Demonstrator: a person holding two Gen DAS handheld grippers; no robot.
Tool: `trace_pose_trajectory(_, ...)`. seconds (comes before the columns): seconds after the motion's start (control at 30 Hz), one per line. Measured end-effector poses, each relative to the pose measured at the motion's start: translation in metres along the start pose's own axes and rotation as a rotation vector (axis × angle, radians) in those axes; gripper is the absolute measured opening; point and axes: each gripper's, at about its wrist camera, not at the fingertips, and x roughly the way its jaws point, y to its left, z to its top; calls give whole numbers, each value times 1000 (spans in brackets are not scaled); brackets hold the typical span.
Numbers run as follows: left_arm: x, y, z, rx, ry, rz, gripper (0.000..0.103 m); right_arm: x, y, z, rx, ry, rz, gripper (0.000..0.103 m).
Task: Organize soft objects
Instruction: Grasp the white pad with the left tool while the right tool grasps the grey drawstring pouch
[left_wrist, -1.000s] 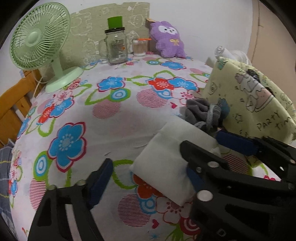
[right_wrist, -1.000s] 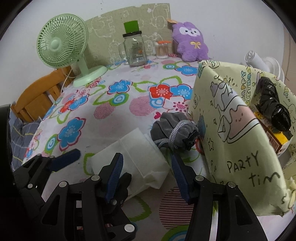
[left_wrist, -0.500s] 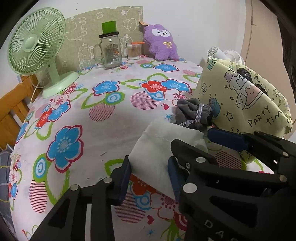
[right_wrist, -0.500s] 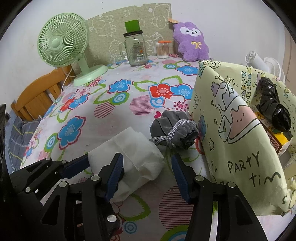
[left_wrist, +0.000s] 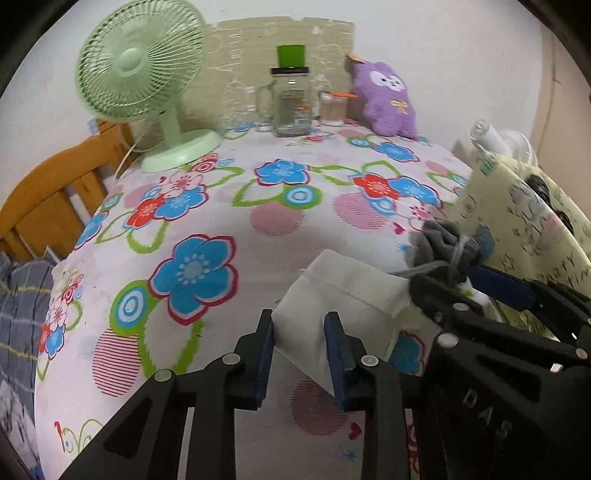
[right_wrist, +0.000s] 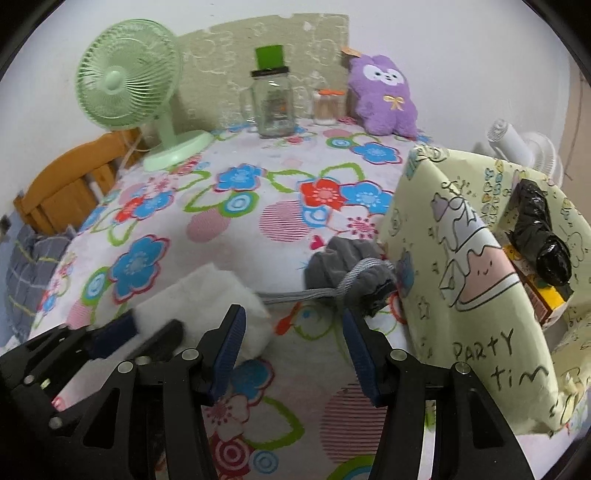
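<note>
A white fabric pouch (left_wrist: 343, 295) lies on the flowered tablecloth; it also shows in the right wrist view (right_wrist: 207, 299). My left gripper (left_wrist: 299, 325) is shut on its near corner and lifts it a little. A grey drawstring pouch (right_wrist: 351, 273) sits beside the yellow cartoon-print storage bag (right_wrist: 472, 280), its cord trailing left; it also shows in the left wrist view (left_wrist: 447, 247). My right gripper (right_wrist: 293, 325) is open and empty, just in front of the grey pouch. A purple plush toy (right_wrist: 384, 96) stands at the back.
A green desk fan (right_wrist: 129, 96), a glass jar with a green lid (right_wrist: 273, 99) and a small cup (right_wrist: 327, 107) stand along the back. The storage bag holds a black wrapped item (right_wrist: 543, 236). A wooden chair (right_wrist: 62, 188) is at the left edge.
My left gripper closed from wide open onto the white pouch's near corner and lifted it. The right gripper stayed open and shifted slightly toward the grey pouch.
</note>
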Motion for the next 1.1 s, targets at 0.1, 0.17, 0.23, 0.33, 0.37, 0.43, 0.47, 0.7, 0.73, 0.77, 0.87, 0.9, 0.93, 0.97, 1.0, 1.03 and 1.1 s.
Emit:
trace_pose_trajectory(0.1, 0, 2, 3, -20, -12, 28, 26, 4, -1, 4, 10, 0, -26, 59)
trace_pose_trajectory(0.17, -2, 3, 5, -36, -27, 44, 25, 3, 0, 7, 10, -15, -38, 59)
trace_pose_trajectory(0.23, -3, 5, 8, -49, -39, 57, 25, 1, 0, 9, 13, -28, -46, 59)
trace_pose_trajectory(0.33, 1, 7, 12, -71, -42, 86, 24, 2, 0, 14, 19, -45, -64, 59)
trace_pose_trajectory(0.37, 2, 8, 13, -77, -43, 91, 24, 3, 0, 16, 20, -47, -70, 59)
trace_pose_trajectory(0.43, 4, 9, 16, -88, -44, 106, 24, 7, -1, 20, 26, -47, -74, 59)
trace_pose_trajectory(0.47, 4, 10, 16, -90, -45, 112, 24, 8, -1, 21, 28, -49, -78, 59)
trace_pose_trajectory(0.7, 13, 9, 13, -87, -29, 136, 24, 18, 3, 21, 10, -61, -132, 59)
trace_pose_trajectory(0.73, 13, 10, 13, -92, -27, 135, 24, 19, 4, 22, 5, -63, -139, 59)
trace_pose_trajectory(0.77, 13, 11, 14, -97, -26, 134, 24, 21, 4, 23, 6, -61, -146, 59)
trace_pose_trajectory(0.87, 12, 14, 16, -108, -33, 138, 23, 24, 5, 27, 11, -56, -161, 59)
trace_pose_trajectory(0.9, 12, 15, 17, -110, -33, 138, 23, 25, 6, 29, 12, -52, -161, 59)
trace_pose_trajectory(0.93, 13, 16, 18, -112, -30, 140, 23, 26, 7, 30, 12, -50, -159, 59)
trace_pose_trajectory(0.97, 15, 17, 18, -114, -27, 140, 23, 28, 8, 32, 8, -45, -160, 59)
trace_pose_trajectory(1.0, 16, 18, 18, -116, -22, 138, 23, 30, 9, 33, 3, -42, -162, 59)
trace_pose_trajectory(1.03, 17, 18, 18, -117, -20, 135, 23, 30, 10, 33, 1, -41, -163, 59)
trace_pose_trajectory(1.1, 17, 18, 18, -117, -20, 133, 23, 31, 10, 32, 3, -41, -167, 49)
